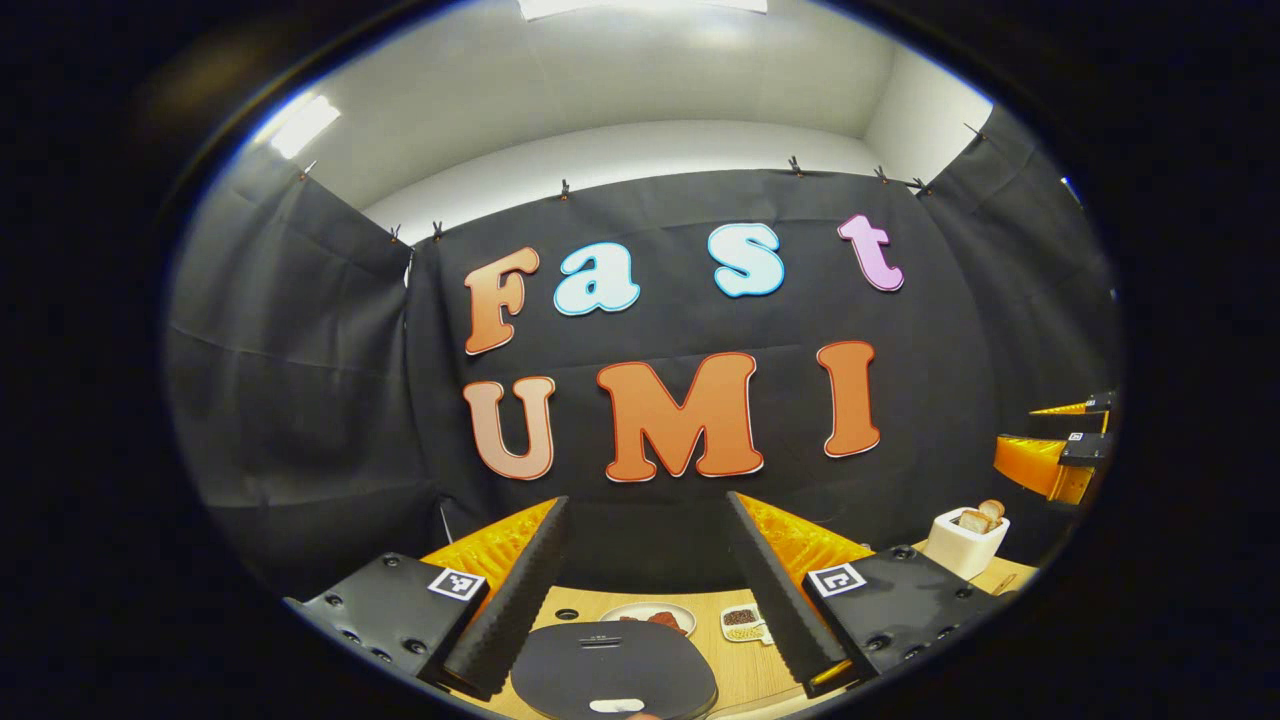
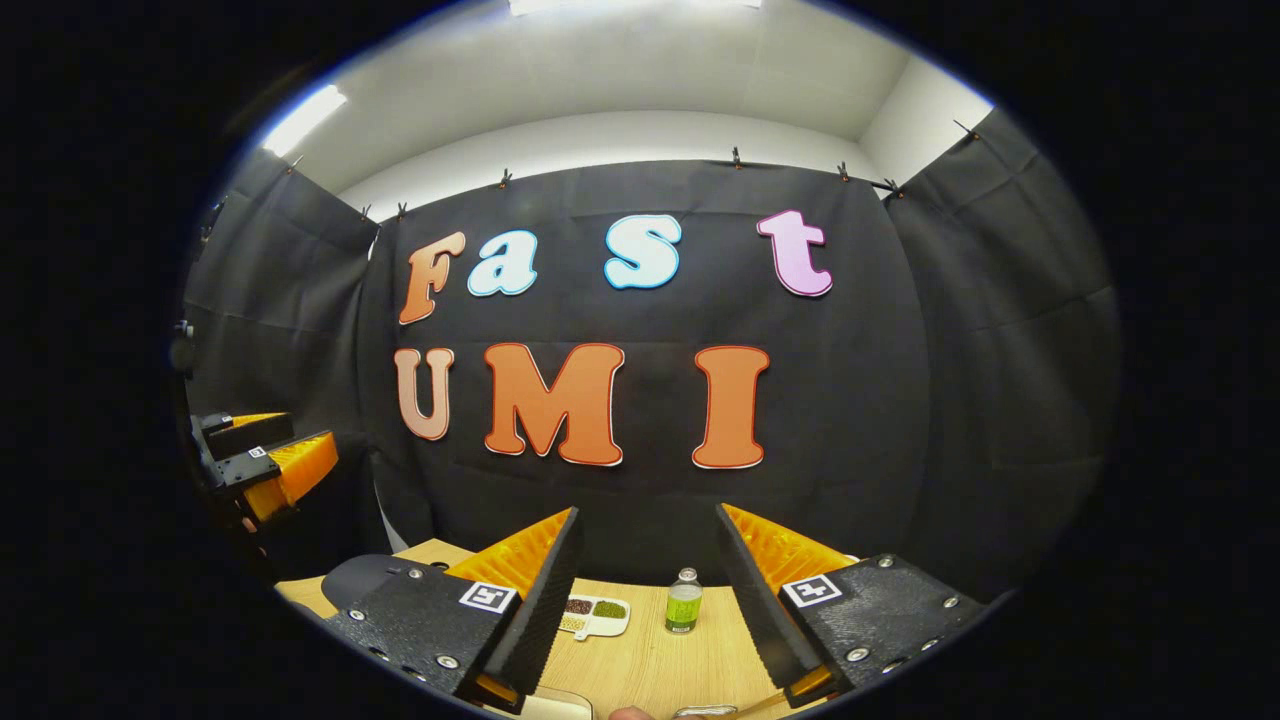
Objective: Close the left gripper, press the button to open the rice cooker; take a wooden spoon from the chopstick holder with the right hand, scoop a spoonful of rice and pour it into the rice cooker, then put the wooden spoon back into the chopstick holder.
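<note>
A: Left gripper status?

B: Jaws spread wide, nothing between them. It hangs above the wooden table, camera aimed mostly at the booth wall.

A: Where is the rice cooker relative to it?

B: Directly below and between the two fingers, at the bottom of the left gripper view. The rice cooker shows as a dark rounded lid, shut, with a pale patch at its near edge. Neither finger touches it.

A: Anything beyond the lid?

B: A plate with reddish-brown contents just past the lid, and a small dish of dark grains beside the inner face of the right-hand finger. Ahead and to the right sits the chopstick holder, white, with pale wooden ends poking out. I cannot single out the spoon among them.

A: Right gripper?

B: Also parted, holding nothing, held over the table. Between its fingers, farther ahead: a small bottle of green liquid, upright, and a divided tray of grains left of it. A dark rounded shape at its lower left may be the cooker's edge; cannot confirm.

A: Do the grippers see each other?

B: Yes. Each appears at the far side edge of the other's view, well apart.
</note>
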Motion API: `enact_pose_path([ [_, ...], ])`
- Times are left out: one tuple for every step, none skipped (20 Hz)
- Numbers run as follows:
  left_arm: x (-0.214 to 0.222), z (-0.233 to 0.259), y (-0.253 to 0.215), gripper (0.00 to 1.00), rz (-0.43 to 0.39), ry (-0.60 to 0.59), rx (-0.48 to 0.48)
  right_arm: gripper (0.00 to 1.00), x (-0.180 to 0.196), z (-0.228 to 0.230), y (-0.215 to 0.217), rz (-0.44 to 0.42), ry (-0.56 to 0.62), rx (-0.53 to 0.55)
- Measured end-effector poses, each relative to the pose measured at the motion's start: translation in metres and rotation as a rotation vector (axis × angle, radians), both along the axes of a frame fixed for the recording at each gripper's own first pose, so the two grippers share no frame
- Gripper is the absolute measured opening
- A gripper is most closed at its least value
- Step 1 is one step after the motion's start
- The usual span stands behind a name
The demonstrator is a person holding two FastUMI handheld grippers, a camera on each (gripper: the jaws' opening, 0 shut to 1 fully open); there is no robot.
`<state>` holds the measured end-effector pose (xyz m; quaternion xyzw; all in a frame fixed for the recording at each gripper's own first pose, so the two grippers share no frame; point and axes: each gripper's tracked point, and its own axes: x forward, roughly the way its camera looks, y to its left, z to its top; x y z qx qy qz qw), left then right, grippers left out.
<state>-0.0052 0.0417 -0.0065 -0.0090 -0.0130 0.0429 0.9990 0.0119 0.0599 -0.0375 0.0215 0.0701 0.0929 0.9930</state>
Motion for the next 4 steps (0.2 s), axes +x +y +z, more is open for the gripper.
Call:
enact_pose_path([
  [-0.0006, -0.0008, -0.0005, 0.97, -0.003, 0.007, -0.002, 0.82, 0.0002, -0.0007, -0.0007, -0.002, 0.003, 0.001],
  [-0.0015, -0.0024, -0.0019, 0.97, -0.006, 0.007, -0.005, 0.82, -0.0007, -0.0006, -0.0004, -0.001, 0.004, 0.002],
  [-0.0011, -0.0027, -0.0023, 0.97, -0.009, 0.01, -0.006, 0.82, -0.0007, -0.0016, -0.0001, -0.001, 0.007, 0.001],
  [-0.0019, -0.0035, -0.0026, 0.96, -0.01, 0.014, -0.007, 0.82, -0.0012, -0.0017, 0.0011, 0.002, 0.007, 0.0],
])
